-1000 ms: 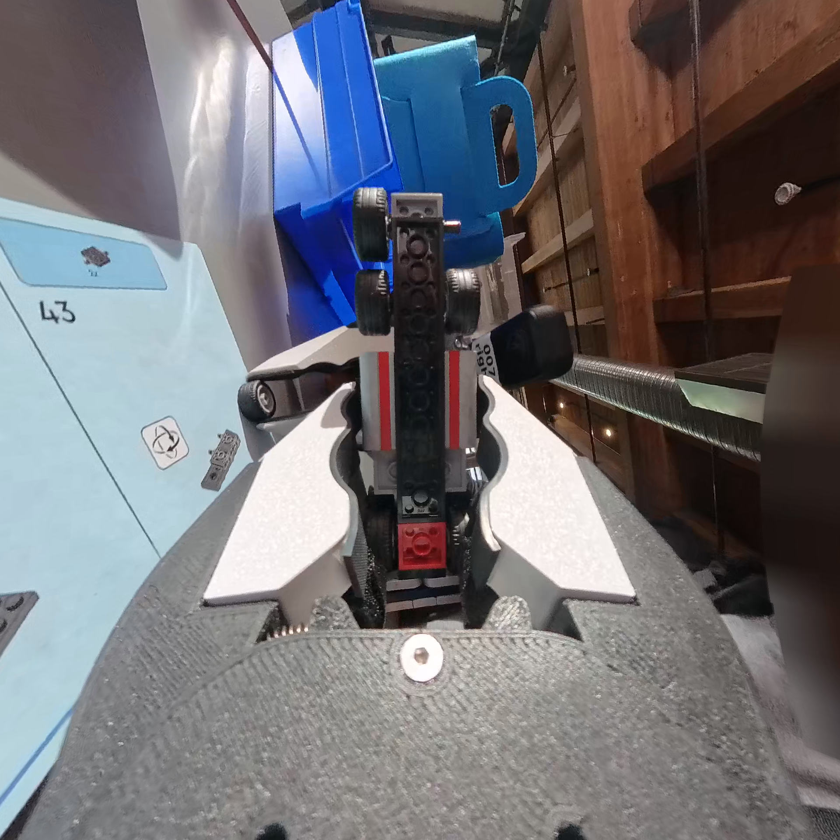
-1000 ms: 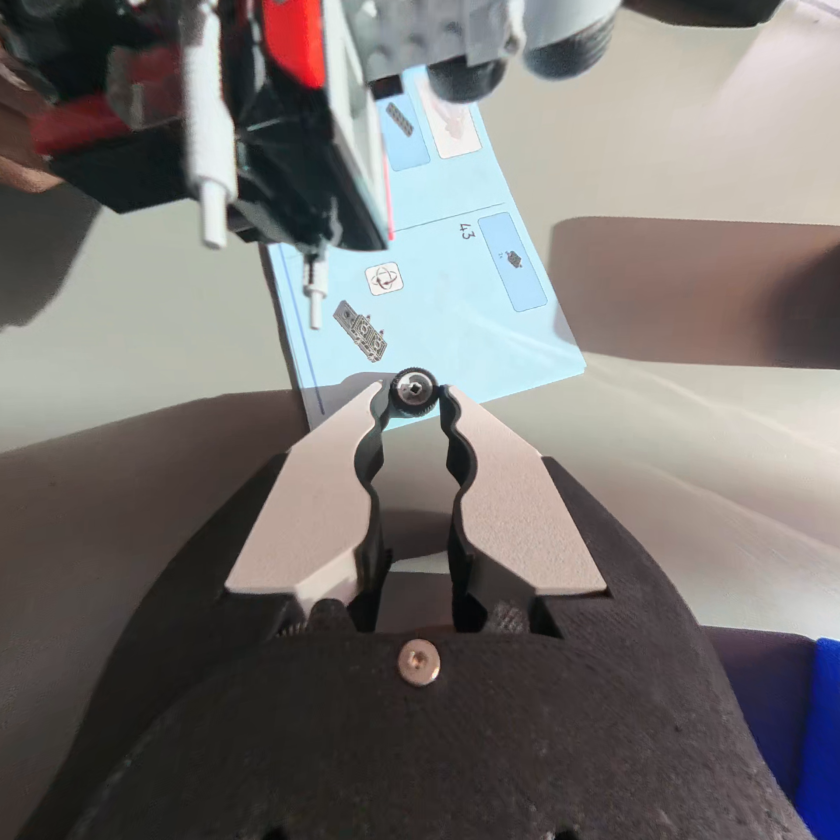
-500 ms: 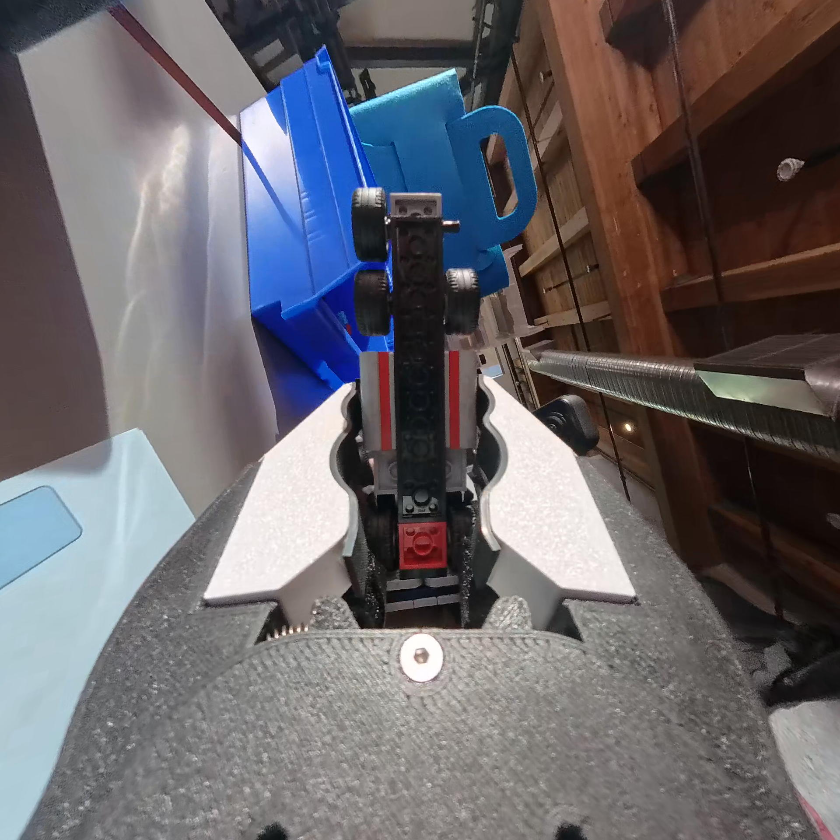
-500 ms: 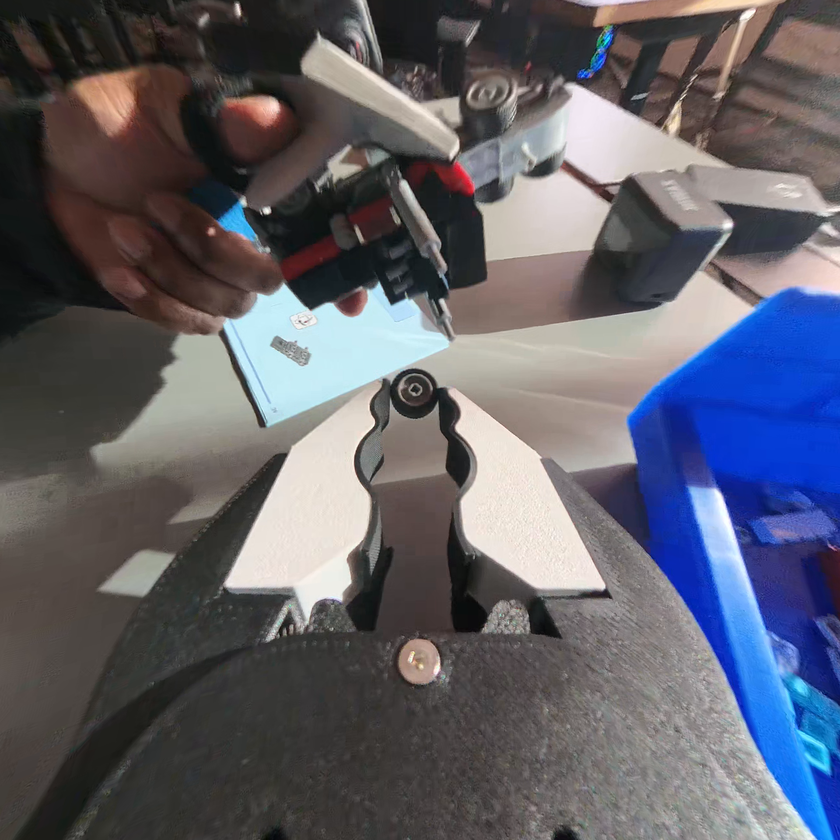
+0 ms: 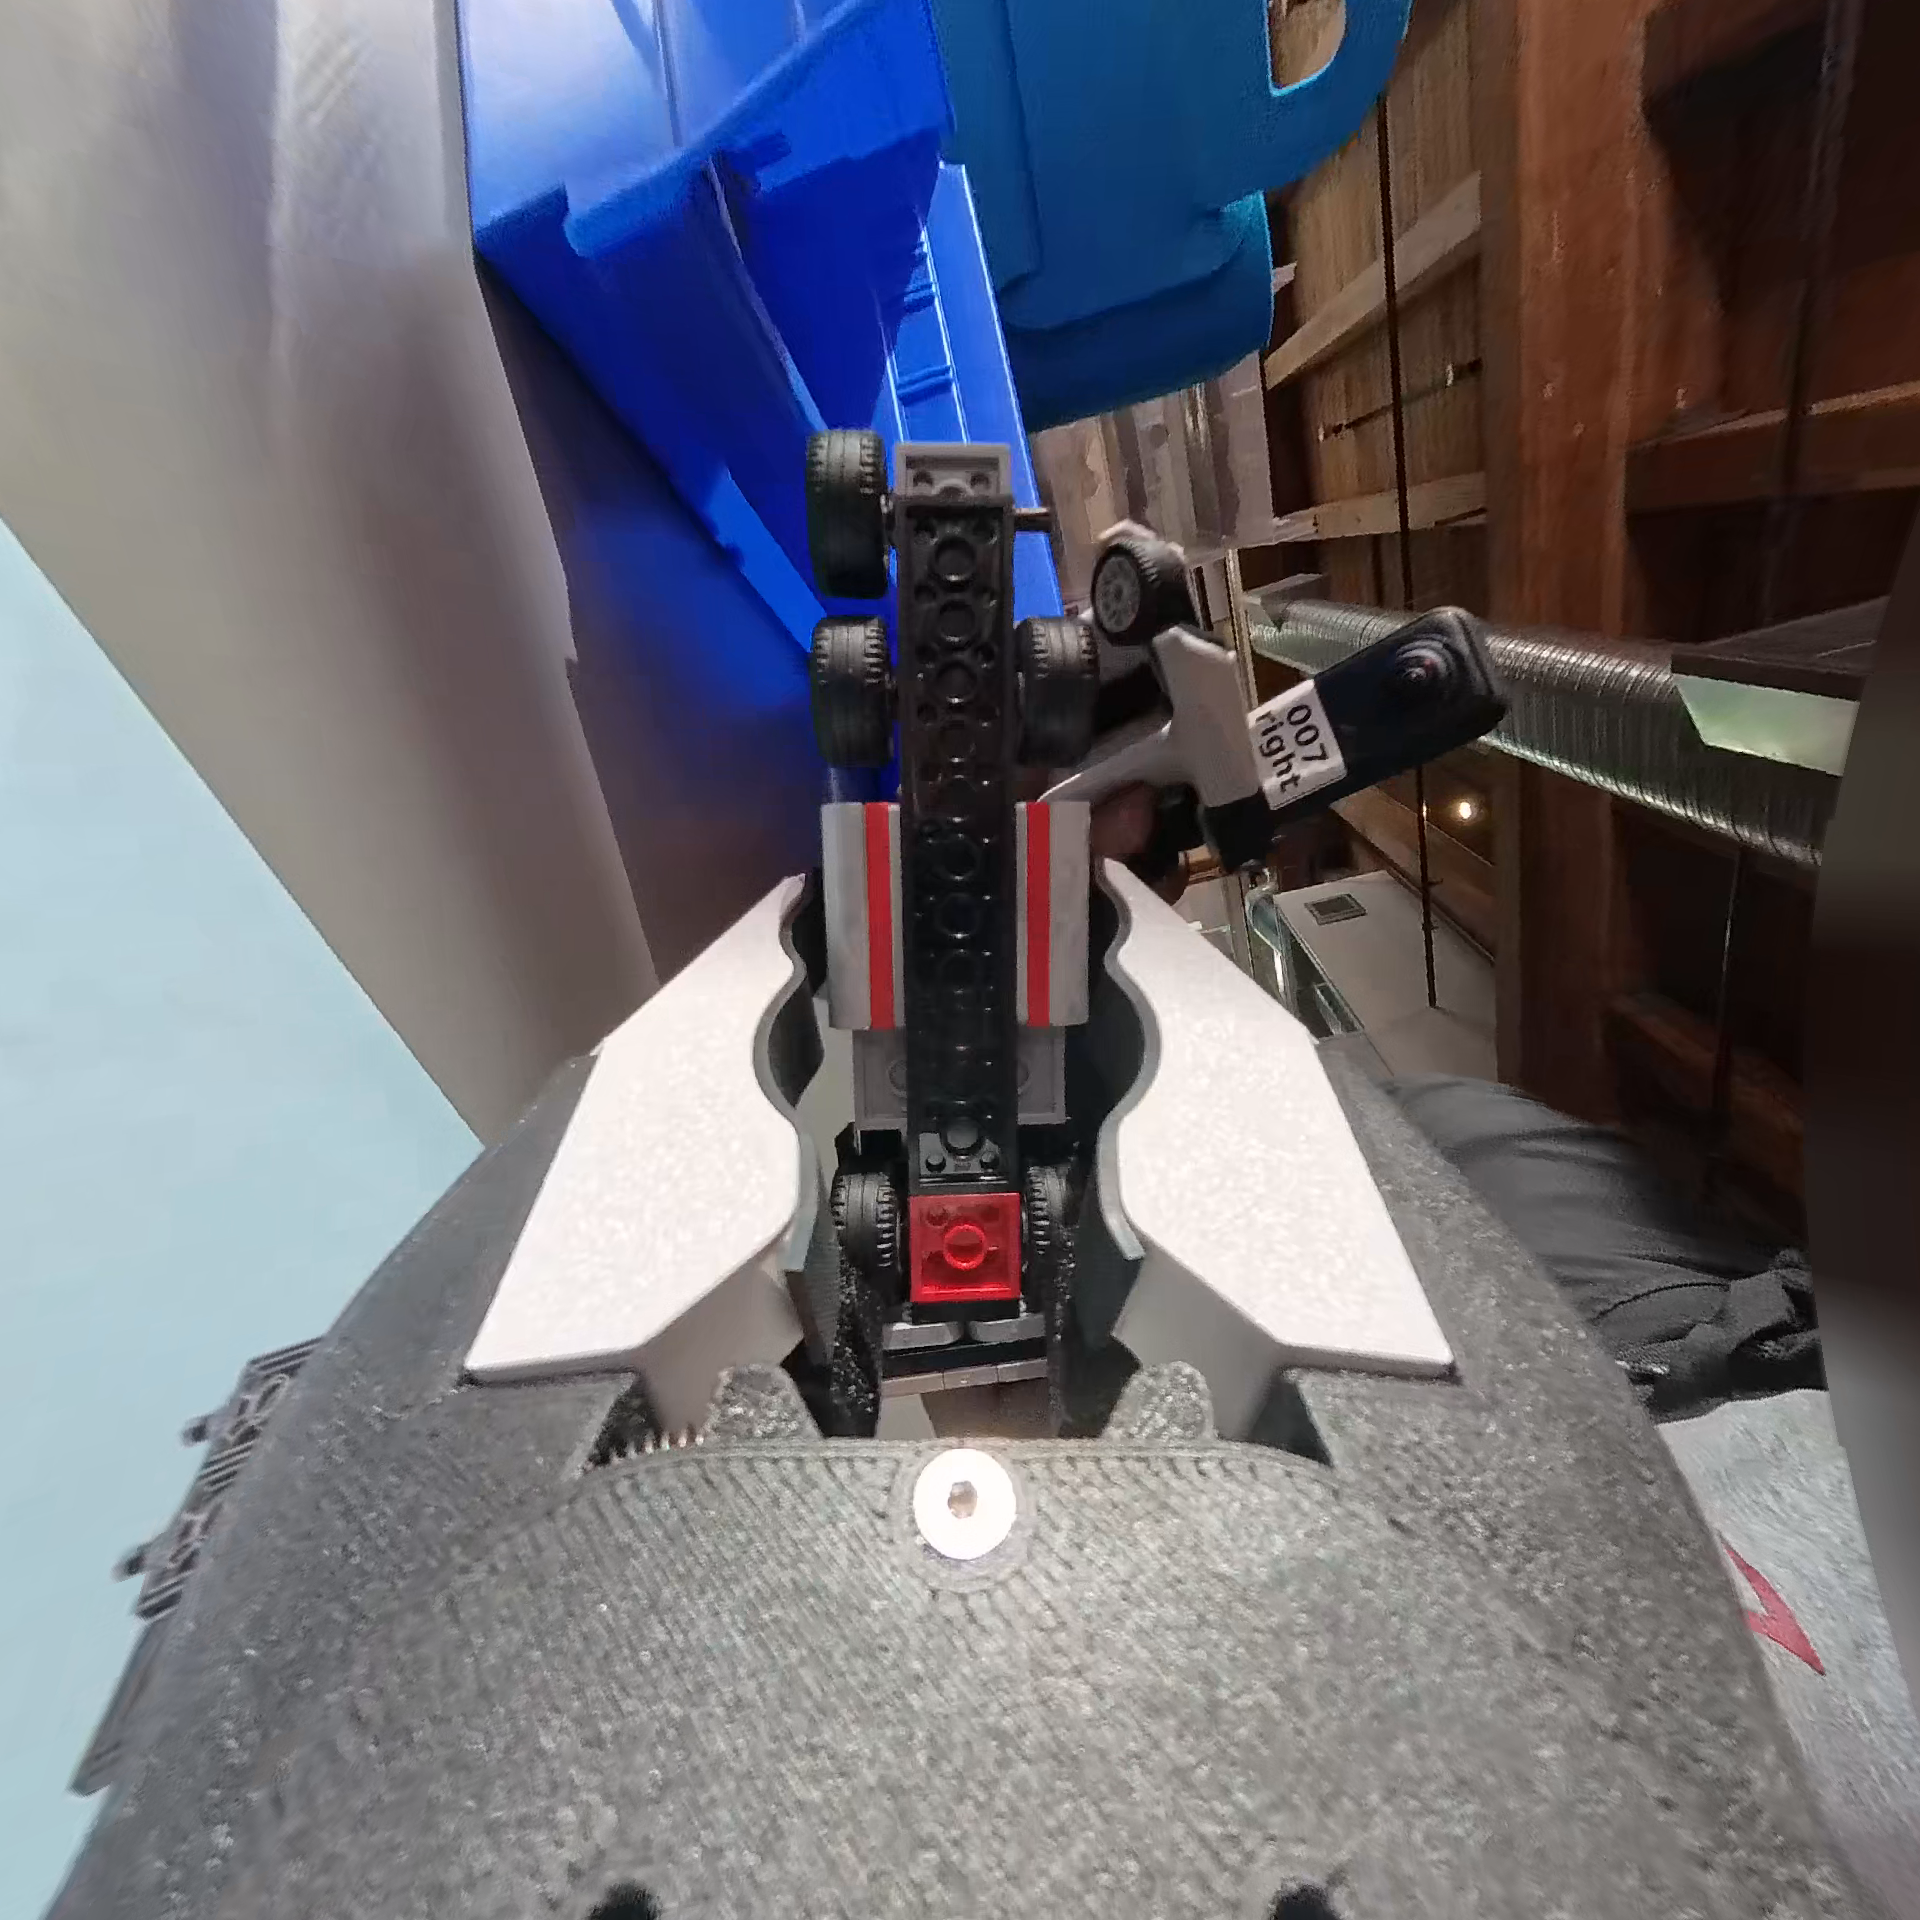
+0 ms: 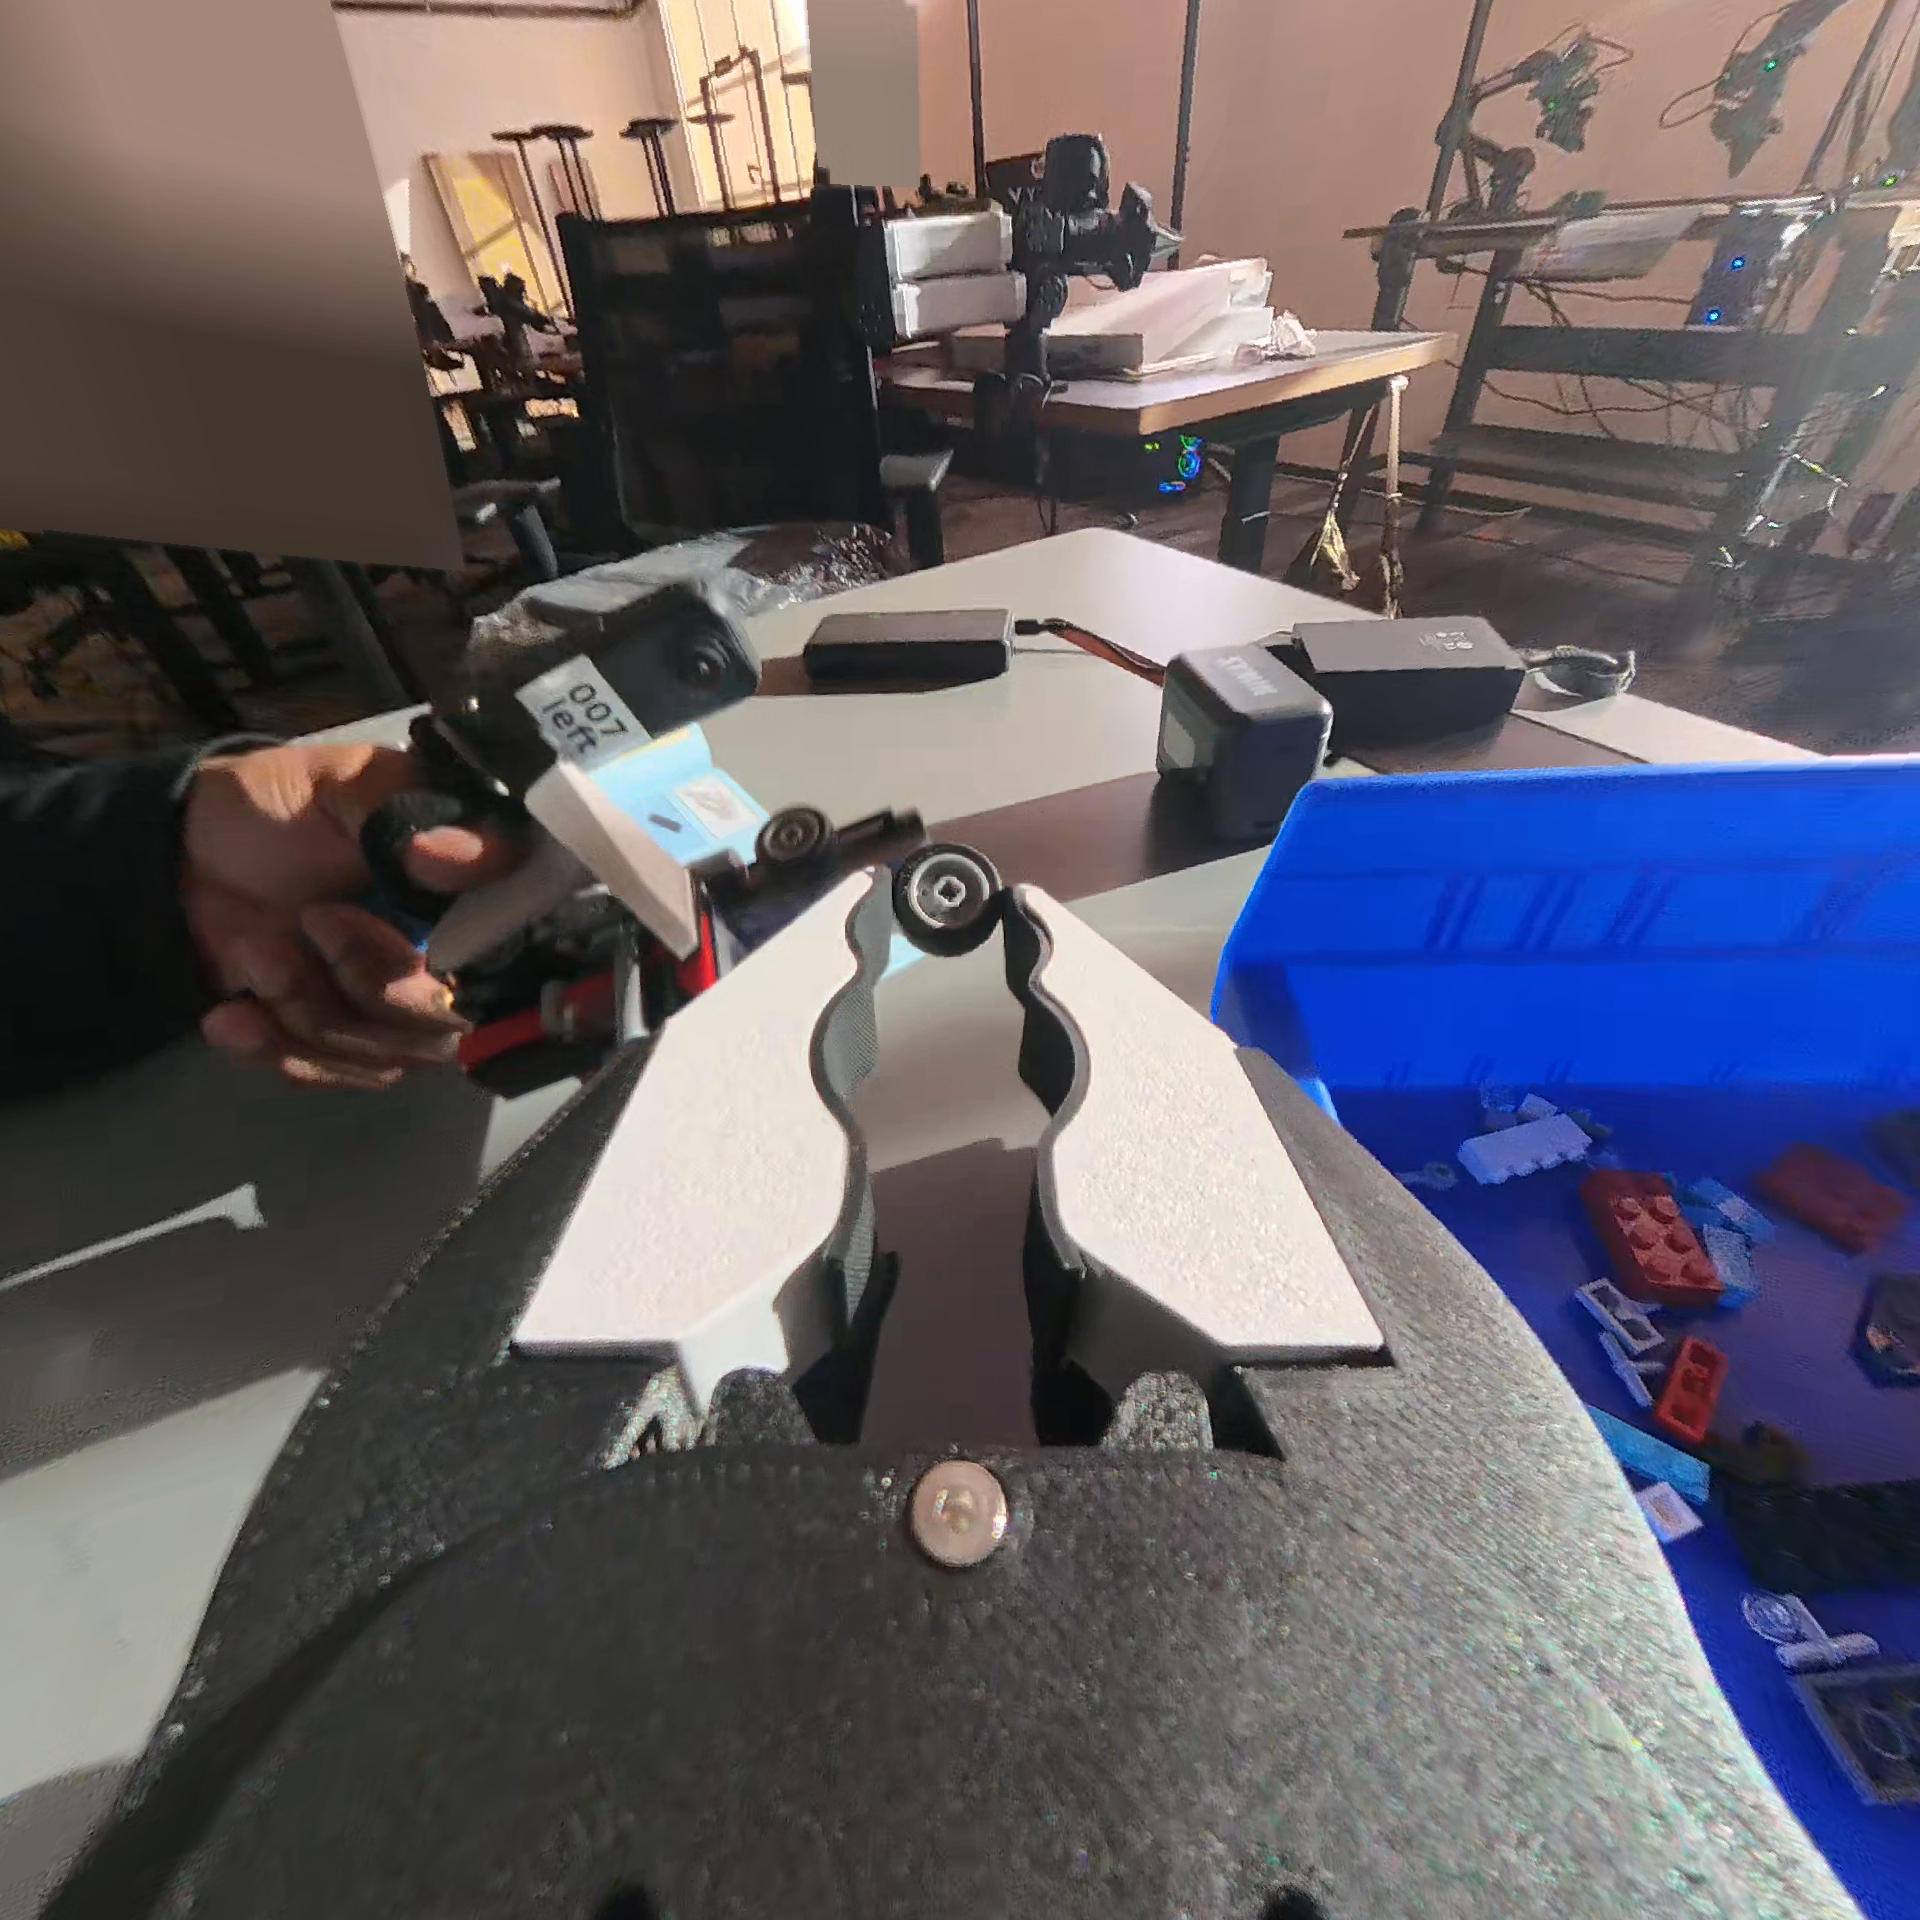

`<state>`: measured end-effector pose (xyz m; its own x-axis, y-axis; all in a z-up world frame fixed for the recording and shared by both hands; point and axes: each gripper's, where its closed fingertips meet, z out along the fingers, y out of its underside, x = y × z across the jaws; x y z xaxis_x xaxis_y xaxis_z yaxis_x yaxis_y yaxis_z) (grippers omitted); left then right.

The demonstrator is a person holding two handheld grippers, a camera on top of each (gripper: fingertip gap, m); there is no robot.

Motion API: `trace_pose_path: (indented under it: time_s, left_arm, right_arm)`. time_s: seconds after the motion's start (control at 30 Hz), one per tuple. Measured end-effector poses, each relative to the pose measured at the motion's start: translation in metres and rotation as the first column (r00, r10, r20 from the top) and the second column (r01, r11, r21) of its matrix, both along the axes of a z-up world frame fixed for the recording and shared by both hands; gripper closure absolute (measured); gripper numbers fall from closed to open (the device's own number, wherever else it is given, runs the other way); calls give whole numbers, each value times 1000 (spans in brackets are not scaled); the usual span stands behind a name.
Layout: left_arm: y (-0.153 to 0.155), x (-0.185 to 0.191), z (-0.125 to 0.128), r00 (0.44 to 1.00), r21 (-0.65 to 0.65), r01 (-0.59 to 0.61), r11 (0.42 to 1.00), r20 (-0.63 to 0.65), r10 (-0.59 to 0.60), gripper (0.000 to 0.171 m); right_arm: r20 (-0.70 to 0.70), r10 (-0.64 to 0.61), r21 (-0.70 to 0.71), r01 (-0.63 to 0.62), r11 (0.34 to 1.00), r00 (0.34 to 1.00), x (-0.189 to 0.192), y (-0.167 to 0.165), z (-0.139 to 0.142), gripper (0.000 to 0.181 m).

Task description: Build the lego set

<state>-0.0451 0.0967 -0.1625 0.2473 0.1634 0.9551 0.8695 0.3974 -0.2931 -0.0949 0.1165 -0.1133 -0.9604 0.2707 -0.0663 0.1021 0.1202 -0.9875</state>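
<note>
My left gripper (image 5: 956, 883) is shut on the lego truck (image 5: 956, 935), underside toward the camera: a long black plate, grey sides with red stripes, a red plate near the palm. The far end has two wheels on the left, one on the right, and a bare axle pin (image 5: 1034, 516). My right gripper (image 6: 948, 896) is shut on a small black wheel (image 6: 948, 899). In the left wrist view that wheel (image 5: 1127, 592) hangs just right of the bare pin. In the right wrist view a hand (image 6: 312, 914) holds the left gripper with the truck (image 6: 582, 1008) at left.
A blue bin (image 6: 1558, 883) with several loose bricks (image 6: 1652, 1236) stands at the right, and also shows in the left wrist view (image 5: 675, 260). The light blue instruction booklet (image 5: 156, 935) lies on the grey table. A small black camera (image 6: 1242, 717) and flat black packs (image 6: 909, 644) lie farther back.
My right gripper has risen with the wheel and come up beside the truck's far end. The left gripper has tilted the truck, still held.
</note>
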Motion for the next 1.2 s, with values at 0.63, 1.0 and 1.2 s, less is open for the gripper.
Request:
trace_pose_path:
  time_s: [0.63, 1.0, 1.2]
  left_arm:
    - [44, 30, -6, 992, 78, 86, 993, 86, -93, 121]
    - [48, 31, -12, 988, 97, 98, 990, 110, -109, 121]
    - [48, 32, -13, 989, 77, 100, 992, 102, -108, 121]
  right_arm:
    - [78, 136, 173, -148, 974, 988, 28, -11, -26, 158]
    - [73, 153, 217, -166, 962, 985, 30, -9, -33, 158]
    - [73, 158, 226, -170, 959, 985, 30, -9, -34, 158]
